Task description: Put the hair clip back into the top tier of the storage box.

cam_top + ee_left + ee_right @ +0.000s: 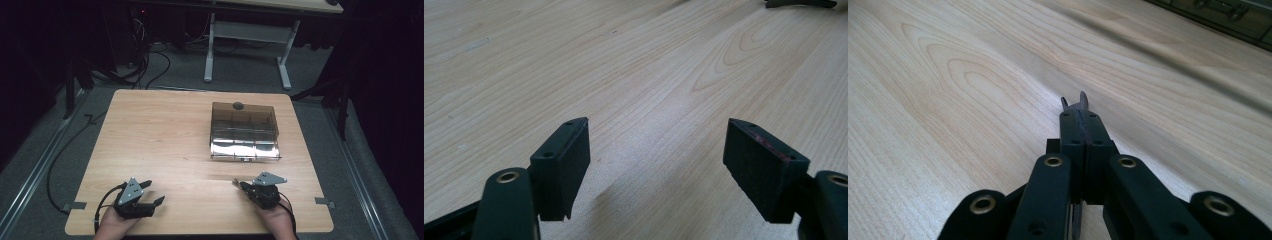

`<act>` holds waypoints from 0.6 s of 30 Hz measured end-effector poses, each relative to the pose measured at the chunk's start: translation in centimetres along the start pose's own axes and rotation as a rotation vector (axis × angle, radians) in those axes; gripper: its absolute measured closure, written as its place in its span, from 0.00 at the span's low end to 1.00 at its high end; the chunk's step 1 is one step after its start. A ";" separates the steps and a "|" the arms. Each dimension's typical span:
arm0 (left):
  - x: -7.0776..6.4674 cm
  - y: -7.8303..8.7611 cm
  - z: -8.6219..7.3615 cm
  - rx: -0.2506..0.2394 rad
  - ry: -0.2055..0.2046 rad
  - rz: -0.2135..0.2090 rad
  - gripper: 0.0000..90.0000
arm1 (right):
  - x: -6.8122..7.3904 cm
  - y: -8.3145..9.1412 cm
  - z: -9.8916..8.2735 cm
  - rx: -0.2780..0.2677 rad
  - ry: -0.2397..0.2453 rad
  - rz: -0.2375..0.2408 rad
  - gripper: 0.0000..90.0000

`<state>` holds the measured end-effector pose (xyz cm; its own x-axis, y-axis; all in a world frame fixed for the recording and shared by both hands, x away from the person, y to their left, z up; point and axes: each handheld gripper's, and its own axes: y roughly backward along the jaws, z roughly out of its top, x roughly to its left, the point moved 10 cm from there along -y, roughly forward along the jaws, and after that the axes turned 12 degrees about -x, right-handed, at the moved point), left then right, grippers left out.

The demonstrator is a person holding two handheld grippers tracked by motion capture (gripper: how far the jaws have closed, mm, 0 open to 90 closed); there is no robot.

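A smoky transparent plastic organizer box (pixel 243 130) with inner compartments and a dark round knob on its lid sits on the wooden table (pixel 165 130), right of centre. My left gripper (pixel 152 192) rests near the front left edge, jaws wide apart with bare wood between the pads (pixel 566 160). My right gripper (pixel 236 184) lies near the front right edge, pointing left, a little in front of the box. Its jaws are pressed together with nothing between them (pixel 1078 107). The box's lower edge (pixel 1228 15) crosses the top right of the right gripper view.
A white-legged desk frame (pixel 247 45) and cables (pixel 145 60) stand on the grey floor beyond the table. Metal rails (pixel 30 175) run along the floor on the left. Cables trail from both grippers off the front edge.
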<state>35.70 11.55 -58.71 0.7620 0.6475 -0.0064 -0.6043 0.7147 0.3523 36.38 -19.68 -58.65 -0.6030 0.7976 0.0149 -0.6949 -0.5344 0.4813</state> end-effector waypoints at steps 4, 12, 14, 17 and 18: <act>0.0 0.0 0.0 0.000 0.000 0.000 0.30 | -0.5 0.0 -0.1 0.005 -0.013 -0.018 1.00; 0.0 0.0 0.0 -0.001 0.000 -0.001 0.30 | -0.9 0.6 -0.1 -0.004 -0.021 -0.034 1.00; 0.0 0.0 0.0 -0.001 0.000 -0.002 0.30 | -0.5 0.8 -0.4 0.006 -0.019 -0.017 1.00; 0.0 0.0 0.0 -0.001 0.000 -0.002 0.30 | 0.0 0.7 -1.0 0.028 -0.012 -0.002 1.00; 0.0 0.0 0.0 -0.001 -0.001 -0.002 0.30 | 0.1 0.7 -1.3 0.039 -0.011 -0.003 1.00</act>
<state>35.67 11.54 -58.70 0.7634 0.6459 -0.0066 -0.6029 0.7163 0.3513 35.30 -20.33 -59.40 -0.5965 0.8023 0.0235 -0.6806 -0.5211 0.5150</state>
